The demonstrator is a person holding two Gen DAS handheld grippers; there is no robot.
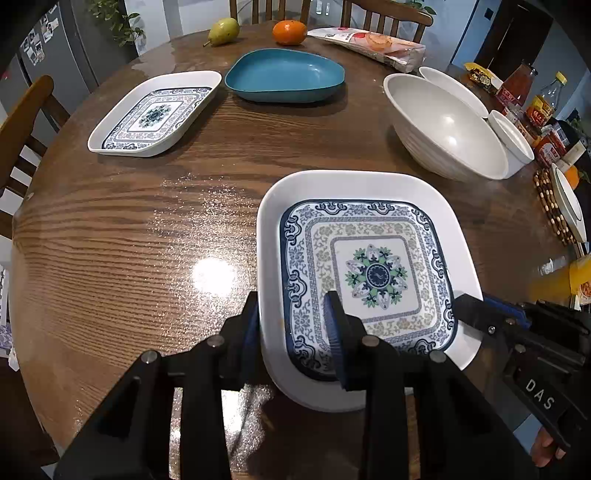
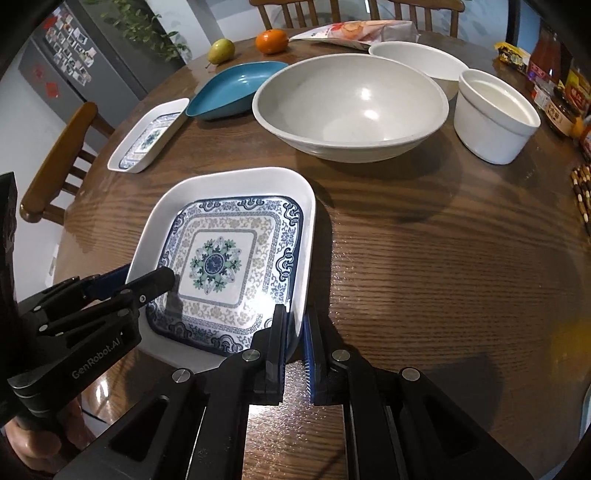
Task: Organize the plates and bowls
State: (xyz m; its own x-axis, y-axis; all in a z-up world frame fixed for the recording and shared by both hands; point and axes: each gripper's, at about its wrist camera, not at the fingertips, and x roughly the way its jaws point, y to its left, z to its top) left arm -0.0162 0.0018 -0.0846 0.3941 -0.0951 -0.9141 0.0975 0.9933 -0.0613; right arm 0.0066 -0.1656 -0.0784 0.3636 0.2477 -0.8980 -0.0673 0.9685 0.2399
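A square white plate with a blue floral pattern [image 1: 373, 273] sits at the table's near edge; it also shows in the right wrist view [image 2: 229, 258]. My left gripper [image 1: 291, 317] is shut on its left rim, one finger outside and one inside. My right gripper [image 2: 295, 317] is shut on its right rim, and shows in the left wrist view [image 1: 476, 314]. A second patterned plate [image 1: 155, 114] lies far left. A blue dish [image 1: 284, 75], a big grey-white bowl [image 2: 351, 107], a shallow white bowl [image 2: 421, 59] and a white ramekin [image 2: 495, 114] stand beyond.
The round wooden table [image 1: 147, 240] carries a pear [image 1: 223, 31], an orange [image 1: 290, 32] and a snack bag [image 1: 373, 44] at the back. Bottles and jars [image 1: 532, 103] and a beaded trivet [image 1: 550, 206] crowd the right edge. Chairs [image 2: 59, 162] surround it.
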